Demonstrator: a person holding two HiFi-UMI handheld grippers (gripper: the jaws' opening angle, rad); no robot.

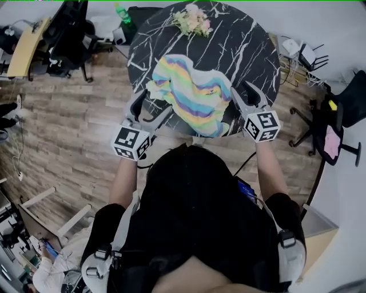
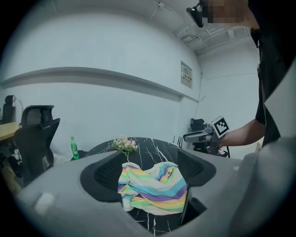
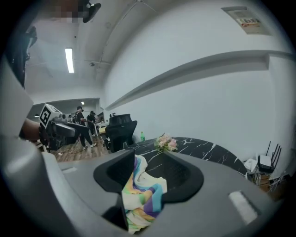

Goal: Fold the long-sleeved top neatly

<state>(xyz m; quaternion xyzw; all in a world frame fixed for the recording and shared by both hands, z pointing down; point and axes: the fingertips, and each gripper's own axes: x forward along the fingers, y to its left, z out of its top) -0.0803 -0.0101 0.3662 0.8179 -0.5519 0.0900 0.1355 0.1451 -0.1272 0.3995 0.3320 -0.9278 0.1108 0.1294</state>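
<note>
A crumpled long-sleeved top (image 1: 194, 94) with pastel rainbow stripes lies on the near half of a round black marble table (image 1: 246, 46). My left gripper (image 1: 154, 102) hovers at the table's near left edge, just off the top's left hem, jaws apart with nothing gripped. My right gripper (image 1: 241, 87) hovers by the top's right edge, jaws partly apart and empty. In the left gripper view the top (image 2: 152, 187) shows ahead between the open jaws of the left gripper (image 2: 149, 162). In the right gripper view the top (image 3: 141, 196) sits ahead, framed by the right gripper (image 3: 150, 159).
A small flower bunch (image 1: 193, 20) lies at the table's far side. A green bottle (image 1: 122, 12) stands beyond the far left rim. Black office chairs (image 1: 68, 34) stand at the left, another chair (image 1: 337, 120) at the right. Wood floor surrounds the table.
</note>
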